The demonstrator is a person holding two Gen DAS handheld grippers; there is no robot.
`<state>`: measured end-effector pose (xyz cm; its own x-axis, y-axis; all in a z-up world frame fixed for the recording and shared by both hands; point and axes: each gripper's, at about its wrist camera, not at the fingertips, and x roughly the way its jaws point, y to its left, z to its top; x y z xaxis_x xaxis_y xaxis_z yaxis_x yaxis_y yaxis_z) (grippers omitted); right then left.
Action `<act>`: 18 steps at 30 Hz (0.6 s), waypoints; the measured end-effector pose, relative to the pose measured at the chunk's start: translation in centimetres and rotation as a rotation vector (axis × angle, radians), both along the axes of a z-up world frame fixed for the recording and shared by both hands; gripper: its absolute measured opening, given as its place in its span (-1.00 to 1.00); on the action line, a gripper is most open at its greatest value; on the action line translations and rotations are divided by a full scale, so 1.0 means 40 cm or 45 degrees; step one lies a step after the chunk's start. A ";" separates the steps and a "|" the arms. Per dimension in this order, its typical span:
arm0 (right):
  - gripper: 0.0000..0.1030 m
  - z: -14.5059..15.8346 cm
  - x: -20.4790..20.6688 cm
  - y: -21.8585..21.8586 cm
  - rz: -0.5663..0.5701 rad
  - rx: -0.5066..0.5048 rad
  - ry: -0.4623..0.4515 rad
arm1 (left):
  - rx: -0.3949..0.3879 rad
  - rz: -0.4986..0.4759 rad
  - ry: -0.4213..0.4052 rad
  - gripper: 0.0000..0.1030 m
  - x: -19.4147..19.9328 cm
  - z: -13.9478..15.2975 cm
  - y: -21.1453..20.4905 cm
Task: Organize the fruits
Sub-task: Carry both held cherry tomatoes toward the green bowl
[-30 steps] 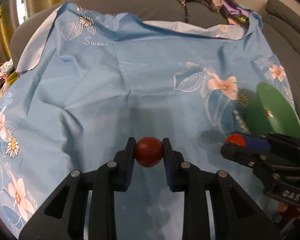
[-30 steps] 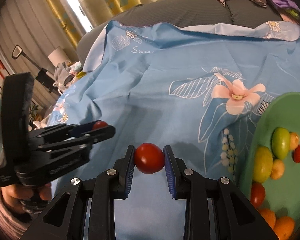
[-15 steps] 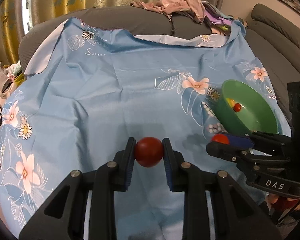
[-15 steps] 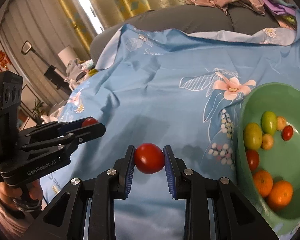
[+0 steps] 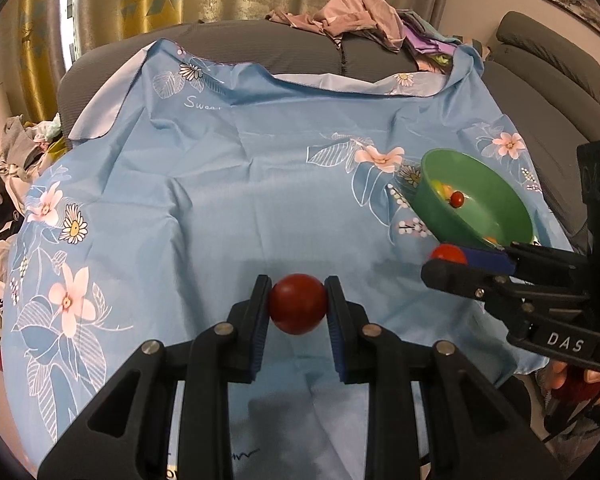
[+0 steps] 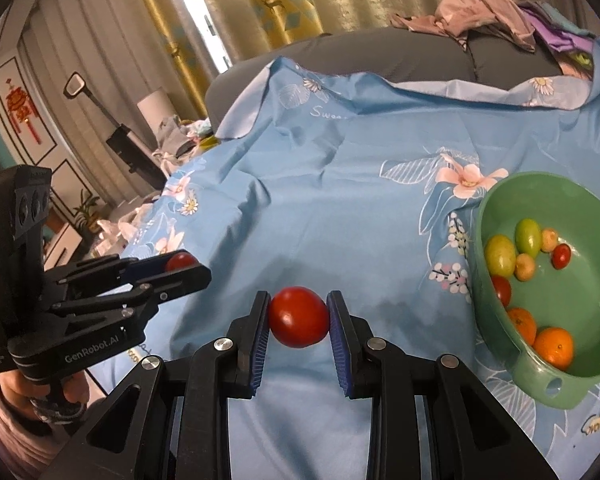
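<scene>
Both grippers have risen since a second ago; the green bowl (image 6: 548, 384) now shows fuller. The left gripper (image 5: 298, 307) grasps a dark red fruit (image 5: 298, 309); the right gripper (image 6: 299, 316) grasps a tomato (image 6: 299, 317); both probably go to the bowl next.

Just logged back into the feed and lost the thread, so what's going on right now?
A person is sorting fruit with a pair of handheld tongs. The left tongs are shut on a dark red fruit, and the right tongs are shut on a red tomato. Both are held above the blue flowered cloth. The green bowl on the right already holds several small fruits, among them two oranges. Neither held fruit is in the bowl yet.
</scene>
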<state>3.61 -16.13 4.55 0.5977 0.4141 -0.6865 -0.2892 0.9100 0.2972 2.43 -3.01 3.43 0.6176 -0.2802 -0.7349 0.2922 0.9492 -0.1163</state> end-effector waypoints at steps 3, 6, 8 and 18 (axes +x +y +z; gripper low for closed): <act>-0.40 0.009 -0.013 0.000 0.004 0.001 -0.015 | 0.001 -0.003 -0.010 -0.48 -0.017 0.008 -0.004; -0.41 0.018 -0.027 -0.003 0.007 0.003 -0.030 | 0.002 -0.005 -0.022 -0.49 -0.031 0.017 -0.007; -0.41 0.023 -0.034 -0.003 0.006 0.003 -0.039 | 0.003 -0.009 -0.030 -0.49 -0.039 0.022 -0.011; -0.40 0.041 -0.054 -0.016 0.001 0.015 -0.081 | 0.015 -0.049 -0.068 -0.48 -0.060 0.047 -0.037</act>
